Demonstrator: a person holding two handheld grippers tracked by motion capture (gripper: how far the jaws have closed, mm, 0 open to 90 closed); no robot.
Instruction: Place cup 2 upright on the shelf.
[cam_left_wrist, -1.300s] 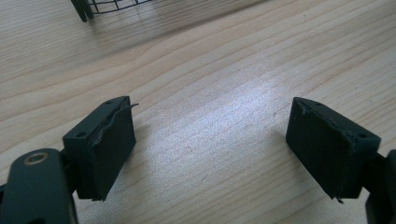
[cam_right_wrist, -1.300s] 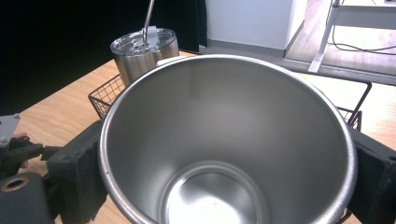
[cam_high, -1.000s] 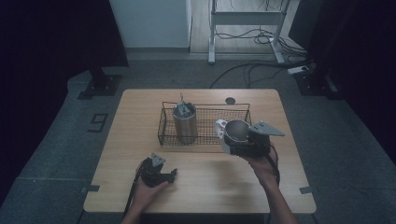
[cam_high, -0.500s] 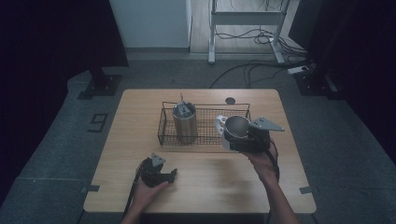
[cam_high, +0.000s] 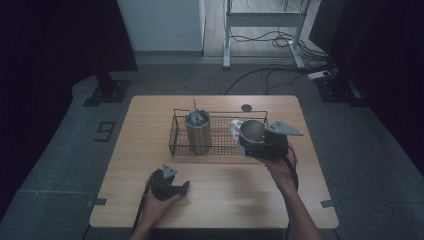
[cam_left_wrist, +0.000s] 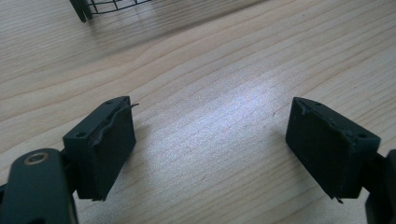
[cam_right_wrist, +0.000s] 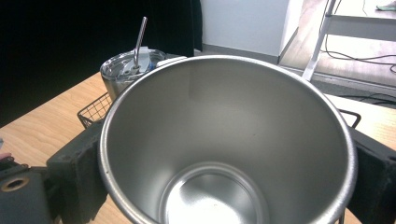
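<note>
My right gripper (cam_high: 256, 145) is shut on an empty steel cup (cam_high: 251, 131), holding it upright over the right end of a black wire basket (cam_high: 220, 149). In the right gripper view the cup (cam_right_wrist: 224, 154) sits between the two black jaws, its mouth facing the camera. A steel tumbler with a lid and a metal straw (cam_high: 197, 131) stands inside the basket at its left, also seen as the tumbler (cam_right_wrist: 128, 70) behind the cup. My left gripper (cam_high: 169, 187) rests low on the table near the front edge, and in its own view the left gripper (cam_left_wrist: 210, 126) is open over bare wood.
The wooden table (cam_high: 150, 130) carries the basket at its middle. A small dark round disc (cam_high: 246, 107) lies behind the basket. A white piece (cam_high: 235, 126) shows at the cup's left rim. A metal frame and cables (cam_high: 280, 35) stand on the floor beyond.
The right gripper with the cup has edged slightly away from the person, toward the basket. The left gripper has kept still.
</note>
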